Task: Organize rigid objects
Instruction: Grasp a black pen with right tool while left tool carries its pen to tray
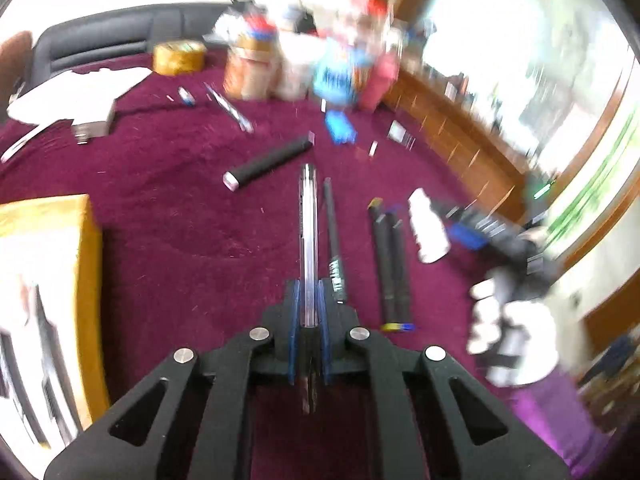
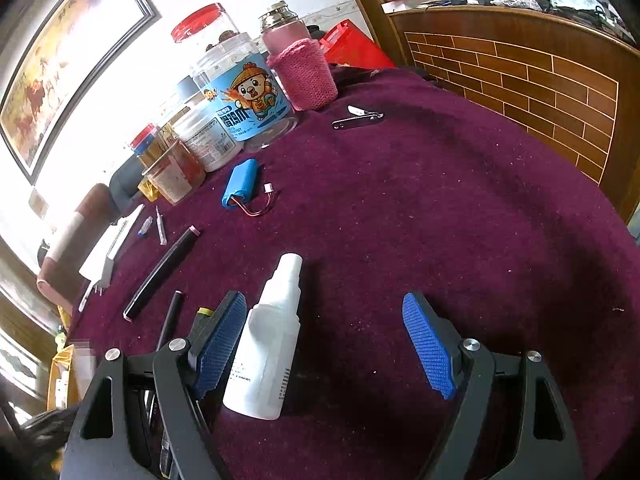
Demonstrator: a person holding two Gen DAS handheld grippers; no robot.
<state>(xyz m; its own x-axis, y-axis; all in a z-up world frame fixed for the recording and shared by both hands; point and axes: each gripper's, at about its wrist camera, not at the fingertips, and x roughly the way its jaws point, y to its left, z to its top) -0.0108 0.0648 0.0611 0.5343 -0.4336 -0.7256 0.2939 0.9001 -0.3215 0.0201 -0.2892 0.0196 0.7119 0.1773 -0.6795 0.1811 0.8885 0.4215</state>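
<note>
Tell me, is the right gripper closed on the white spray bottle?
No, the right gripper is open, and the white spray bottle lies on the cloth beside its left pad.

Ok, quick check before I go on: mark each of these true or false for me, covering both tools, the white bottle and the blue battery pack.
1. The left tool is shut on a clear pen. True.
2. The right tool is clamped on the white bottle. False: its pads are spread open and the bottle lies between them, beside the left-hand pad.
3. The white bottle stands upright. False: it lies on its side on the purple cloth.
4. The blue battery pack lies on the cloth with a red wire attached. True.
5. The big jar has a blue lid. False: its lid is red.
</note>
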